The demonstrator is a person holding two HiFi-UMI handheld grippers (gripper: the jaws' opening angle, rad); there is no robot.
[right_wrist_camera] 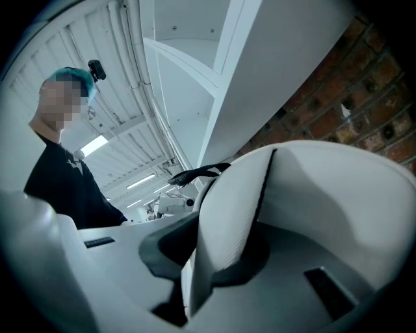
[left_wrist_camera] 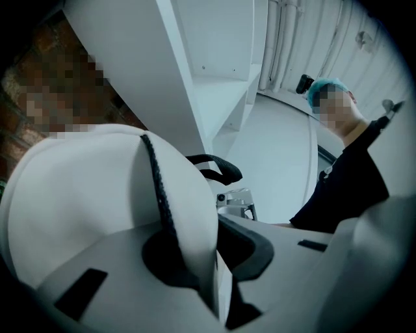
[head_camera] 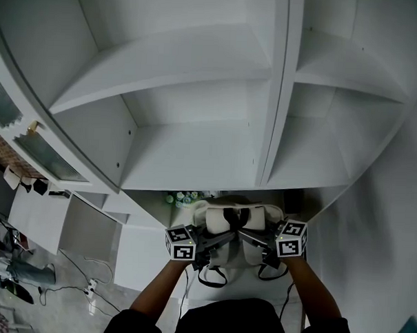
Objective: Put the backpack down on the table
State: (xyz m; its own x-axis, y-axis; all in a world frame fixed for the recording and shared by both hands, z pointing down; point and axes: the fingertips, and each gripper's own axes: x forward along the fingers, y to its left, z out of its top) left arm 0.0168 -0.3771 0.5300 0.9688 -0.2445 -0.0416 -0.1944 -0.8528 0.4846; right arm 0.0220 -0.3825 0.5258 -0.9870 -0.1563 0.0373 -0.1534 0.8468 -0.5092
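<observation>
The white backpack (head_camera: 235, 221) with black trim hangs between both grippers, in front of the lowest shelf opening. My left gripper (head_camera: 199, 250) is shut on its left side and my right gripper (head_camera: 268, 252) on its right side. In the left gripper view a fold of the white backpack (left_wrist_camera: 91, 188) with a black seam is pinched between the jaws of the left gripper (left_wrist_camera: 211, 263), and its black carry handle (left_wrist_camera: 220, 166) shows behind. The right gripper view mirrors this: the backpack (right_wrist_camera: 325, 188) is clamped in the right gripper (right_wrist_camera: 205, 263). Black straps (head_camera: 212, 276) dangle below.
A tall white shelf unit (head_camera: 198, 93) fills the view ahead. Small green and white items (head_camera: 182, 198) and a dark object (head_camera: 295, 199) sit behind the backpack. A white surface (head_camera: 139, 252) lies below left. Cables and a power strip (head_camera: 89, 286) are on the floor at the left.
</observation>
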